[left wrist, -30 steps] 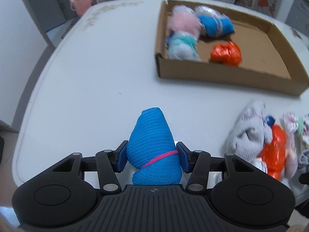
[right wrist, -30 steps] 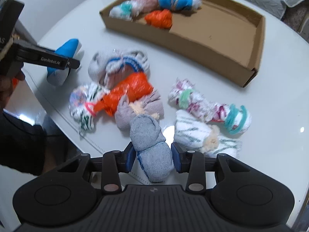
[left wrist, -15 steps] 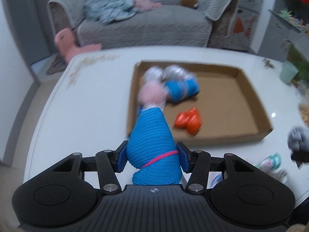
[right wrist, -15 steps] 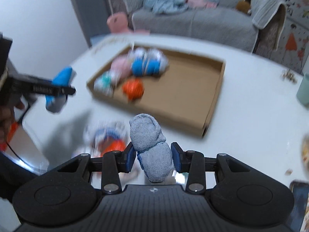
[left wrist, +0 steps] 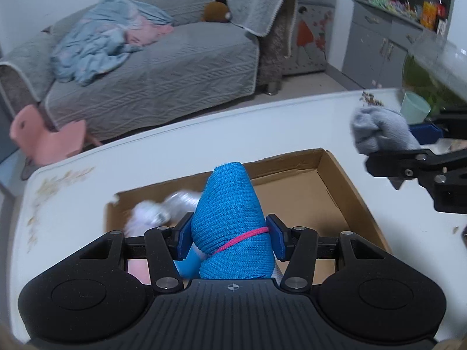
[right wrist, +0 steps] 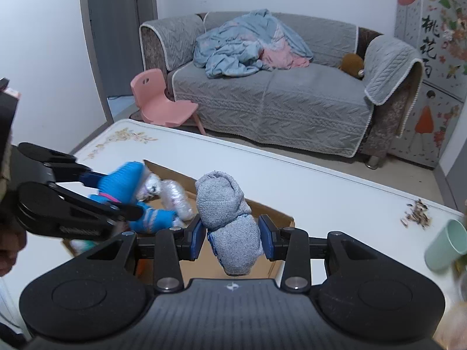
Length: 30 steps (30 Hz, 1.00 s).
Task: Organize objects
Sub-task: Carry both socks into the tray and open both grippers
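Above the cardboard box [left wrist: 347,186], each hand-held gripper clamps a sock roll pointing forward: left [left wrist: 230,240] blue [left wrist: 230,218], right [right wrist: 232,236] grey [right wrist: 230,224].

A cardboard box [left wrist: 344,186] sits on the desk [left wrist: 73,204] with sock bundles [left wrist: 151,215] inside, a sofa [left wrist: 163,67] behind, a cup [right wrist: 446,245] at right.

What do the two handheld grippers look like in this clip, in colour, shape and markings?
Both the left gripper and the right gripper are matte black, with a ribbed centre panel bearing a small cross mark, two round lobes, silver screws, and blue pads on the fingers.
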Available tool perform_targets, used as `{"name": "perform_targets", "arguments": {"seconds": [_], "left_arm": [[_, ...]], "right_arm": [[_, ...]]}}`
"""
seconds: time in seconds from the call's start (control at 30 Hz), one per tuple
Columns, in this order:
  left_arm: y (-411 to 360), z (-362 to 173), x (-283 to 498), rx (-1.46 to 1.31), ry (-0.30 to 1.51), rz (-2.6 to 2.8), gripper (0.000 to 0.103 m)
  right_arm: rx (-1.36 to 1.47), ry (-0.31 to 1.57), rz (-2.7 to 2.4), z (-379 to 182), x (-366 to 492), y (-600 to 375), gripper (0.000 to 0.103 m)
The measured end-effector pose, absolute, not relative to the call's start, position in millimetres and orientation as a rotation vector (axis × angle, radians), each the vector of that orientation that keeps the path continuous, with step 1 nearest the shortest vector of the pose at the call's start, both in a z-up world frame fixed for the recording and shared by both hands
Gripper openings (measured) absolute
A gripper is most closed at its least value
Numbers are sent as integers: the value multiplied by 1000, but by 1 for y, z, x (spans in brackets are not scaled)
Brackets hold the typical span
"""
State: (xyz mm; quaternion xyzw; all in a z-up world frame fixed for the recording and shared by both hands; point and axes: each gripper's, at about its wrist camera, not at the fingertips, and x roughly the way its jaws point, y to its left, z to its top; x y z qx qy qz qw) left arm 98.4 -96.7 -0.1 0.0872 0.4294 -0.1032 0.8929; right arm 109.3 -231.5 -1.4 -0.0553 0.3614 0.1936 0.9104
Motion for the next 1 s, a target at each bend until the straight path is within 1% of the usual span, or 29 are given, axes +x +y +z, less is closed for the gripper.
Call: {"name": "perform_targets", "arguments": {"seconds": [0.2, 0.33, 0.83, 1.0], "left_arm": [[-108, -38, 127, 150, 941, -223, 58], [-112, -52, 141, 149, 970, -223, 58], [-121, -76, 168, 190, 1004, -237, 58], [-112, -82, 176, 119, 1050, -208, 59]], "right_arm": [[-123, 793, 379, -20, 135, -238, 36], [-136, 808, 382, -25, 138, -235, 36], [-172, 886, 405, -45, 153, -236, 36], [-190, 905, 424, -48, 155, -233, 36]]}}
